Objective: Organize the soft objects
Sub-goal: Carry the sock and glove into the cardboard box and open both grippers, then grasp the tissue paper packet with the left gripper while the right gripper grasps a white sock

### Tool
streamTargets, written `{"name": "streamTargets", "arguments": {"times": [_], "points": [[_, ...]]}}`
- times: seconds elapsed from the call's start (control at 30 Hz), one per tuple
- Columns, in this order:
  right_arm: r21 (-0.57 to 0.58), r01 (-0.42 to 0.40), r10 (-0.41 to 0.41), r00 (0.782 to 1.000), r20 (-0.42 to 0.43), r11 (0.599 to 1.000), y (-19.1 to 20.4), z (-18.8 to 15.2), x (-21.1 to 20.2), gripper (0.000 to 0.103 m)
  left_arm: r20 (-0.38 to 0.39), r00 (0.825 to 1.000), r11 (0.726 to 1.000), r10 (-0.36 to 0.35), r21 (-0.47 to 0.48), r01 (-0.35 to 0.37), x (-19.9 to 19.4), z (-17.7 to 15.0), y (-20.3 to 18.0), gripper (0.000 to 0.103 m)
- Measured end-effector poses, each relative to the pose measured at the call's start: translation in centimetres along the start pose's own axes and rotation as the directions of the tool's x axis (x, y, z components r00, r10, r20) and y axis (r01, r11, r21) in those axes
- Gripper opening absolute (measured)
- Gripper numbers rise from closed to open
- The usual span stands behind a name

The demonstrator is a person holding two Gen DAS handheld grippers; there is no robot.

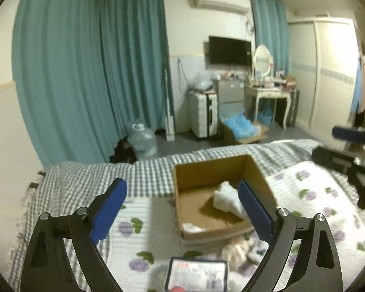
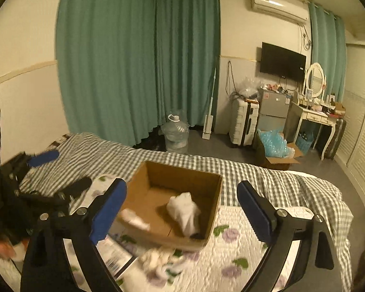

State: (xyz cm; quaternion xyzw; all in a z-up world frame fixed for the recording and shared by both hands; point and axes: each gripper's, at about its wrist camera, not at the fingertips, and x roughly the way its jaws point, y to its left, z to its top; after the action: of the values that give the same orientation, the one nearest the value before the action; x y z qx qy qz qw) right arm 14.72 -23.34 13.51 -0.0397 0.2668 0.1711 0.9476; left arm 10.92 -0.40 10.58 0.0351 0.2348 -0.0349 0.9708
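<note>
Holding both grippers above the bed, I am looking down at an open cardboard box [image 1: 221, 194] with plain brown walls and a square mouth. It is sitting on a quilted white cover [image 1: 311, 194] printed with purple flowers and green leaves; past the far wall of the box a grey checked sheet [image 1: 90, 177] is covering the rest of the bed.

A crumpled white cloth [image 1: 225, 198] is lying inside the box on its floor, near the right wall in the left wrist view. A smaller white piece [image 2: 135, 220] is resting inside against the box wall nearest my left gripper. A pale fluffy bundle [image 2: 158, 259] is lying on the cover just outside the near wall. A flat printed packet [image 1: 198, 275] is lying on the cover beside it, at the lower edge of the left view.

I am keeping my left gripper [image 1: 182, 209] spread wide, its blue ribbed pads [image 1: 108, 213] gripping nothing and touching nothing. My right gripper [image 2: 181, 210] is likewise spread wide and empty, hovering over the near side of the box.

Both grippers are flanking the box, well apart from each other. The box mouth is standing fully open from above. The bed edge is running just beyond the checked sheet, with grey floor [image 2: 206, 146] behind it.
</note>
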Motion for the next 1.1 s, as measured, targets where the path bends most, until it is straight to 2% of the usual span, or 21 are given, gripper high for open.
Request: {"name": "streamTargets", "arguments": {"times": [0.13, 0.27, 0.4, 0.53, 0.63, 0.7, 0.83, 0.9, 0.93, 1.0, 1.07, 1.1], "points": [[-0.014, -0.024, 0.024, 1.000, -0.003, 1.000, 2.2, -2.5, -4.4, 0.093, 0.015, 1.000, 1.000, -0.008, -0.001, 0.008, -3.5, -1.6, 1.1, 0.094], [-0.061, -0.022, 0.019, 0.998, -0.059, 0.998, 4.7, -7.1, -5.4, 0.093, 0.000, 1.000, 1.000, -0.010, 0.027, 0.010, -4.3, -4.8, 1.3, 0.094], [-0.076, -0.025, 0.014, 0.988, -0.153, 0.997, 6.6, -12.0, -3.4, 0.093, -0.039, 0.999, 1.000, 0.019, 0.010, -0.018, -3.0, -8.7, 1.6, 0.094], [-0.079, -0.034, 0.011, 0.962, -0.274, 0.996, 8.1, -16.8, 0.5, 0.093, -0.089, 0.996, 1.000, 0.017, -0.007, -0.018, -1.4, -12.7, 1.1, 0.094], [-0.096, -0.034, 0.001, 0.946, -0.325, 0.995, 8.9, -19.4, 2.9, 0.093, -0.120, 0.992, 0.999, 0.041, 0.014, -0.039, 0.2, -15.0, 0.6, 0.094], [-0.096, -0.049, 0.010, 0.928, -0.372, 0.994, 9.5, -21.0, 4.7, 0.090, -0.141, 0.989, 0.999, 0.043, 0.022, -0.040, 1.0, -16.5, 0.9, 0.094], [-0.074, -0.087, 0.044, 0.889, -0.457, 0.993, 10.3, -23.0, 8.0, 0.073, -0.228, 0.974, 1.000, -0.001, -0.001, 0.001, 3.1, -18.8, 1.7, 0.094], [-0.085, -0.096, 0.044, 0.875, -0.482, 0.992, 10.7, -23.6, 9.2, 0.061, -0.247, 0.969, 1.000, -0.012, 0.002, 0.012, 3.7, -19.3, 1.8, 0.094], [-0.078, -0.104, 0.051, 0.863, -0.502, 0.992, 10.8, -24.0, 10.0, 0.049, -0.253, 0.967, 1.000, -0.019, 0.005, 0.021, 4.0, -19.6, 1.8, 0.094], [-0.072, -0.102, 0.049, 0.847, -0.529, 0.992, 10.8, -24.6, 11.0, 0.042, -0.265, 0.963, 0.999, -0.038, 0.006, 0.041, 4.4, -20.0, 1.7, 0.094], [-0.065, -0.088, 0.041, 0.851, -0.524, 0.994, 10.5, -24.8, 11.3, 0.026, -0.279, 0.959, 0.998, -0.052, 0.009, 0.057, 4.9, -20.3, 1.7, 0.094], [-0.060, -0.087, 0.044, 0.855, -0.517, 0.994, 10.4, -24.6, 11.1, 0.027, -0.284, 0.957, 0.998, -0.054, 0.014, 0.060, 5.1, -20.4, 1.7, 0.094]]}}
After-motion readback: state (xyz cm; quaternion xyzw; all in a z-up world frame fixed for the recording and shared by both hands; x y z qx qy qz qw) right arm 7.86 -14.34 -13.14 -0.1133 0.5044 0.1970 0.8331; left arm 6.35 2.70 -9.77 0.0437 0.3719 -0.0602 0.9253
